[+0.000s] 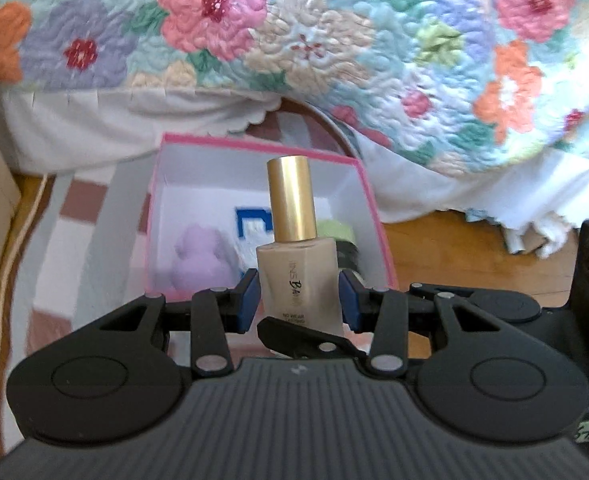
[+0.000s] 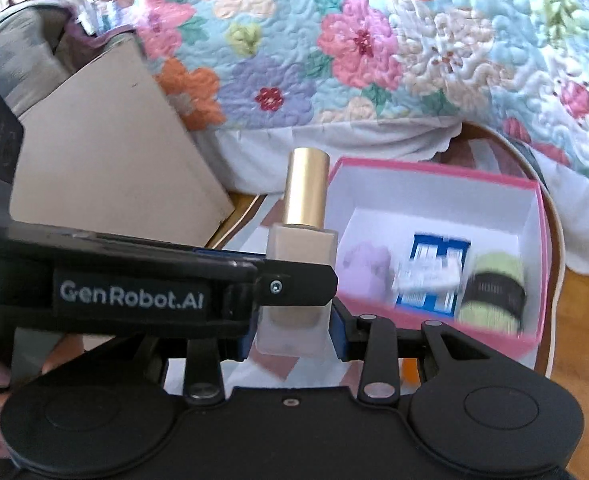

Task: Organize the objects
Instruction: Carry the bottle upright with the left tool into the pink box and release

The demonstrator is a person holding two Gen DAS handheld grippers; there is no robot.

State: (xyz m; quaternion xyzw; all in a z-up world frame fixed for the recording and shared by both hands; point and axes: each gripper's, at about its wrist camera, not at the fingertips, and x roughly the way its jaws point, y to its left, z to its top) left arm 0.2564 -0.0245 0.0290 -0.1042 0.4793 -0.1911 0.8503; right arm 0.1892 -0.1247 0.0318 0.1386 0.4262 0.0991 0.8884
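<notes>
A beige foundation bottle (image 1: 300, 276) with a gold cap stands upright between the blue pads of my left gripper (image 1: 300, 296); the pads sit at its sides. In the right wrist view the same bottle (image 2: 300, 248) sits between the pads of my right gripper (image 2: 294, 332), with the left gripper's finger (image 2: 294, 286) crossing in front of it. Behind it is an open pink box (image 1: 370, 200) (image 2: 534, 216) holding a purple sponge (image 1: 200, 260) (image 2: 364, 268), a blue-and-white packet (image 2: 434, 276) and a green-and-black jar (image 2: 492, 292).
A floral quilt (image 1: 294, 40) hangs over the bed edge behind the box. The box rests on a checked round mat (image 1: 74, 216) on a wooden floor (image 1: 454, 248). A beige board (image 2: 106, 152) leans at the left.
</notes>
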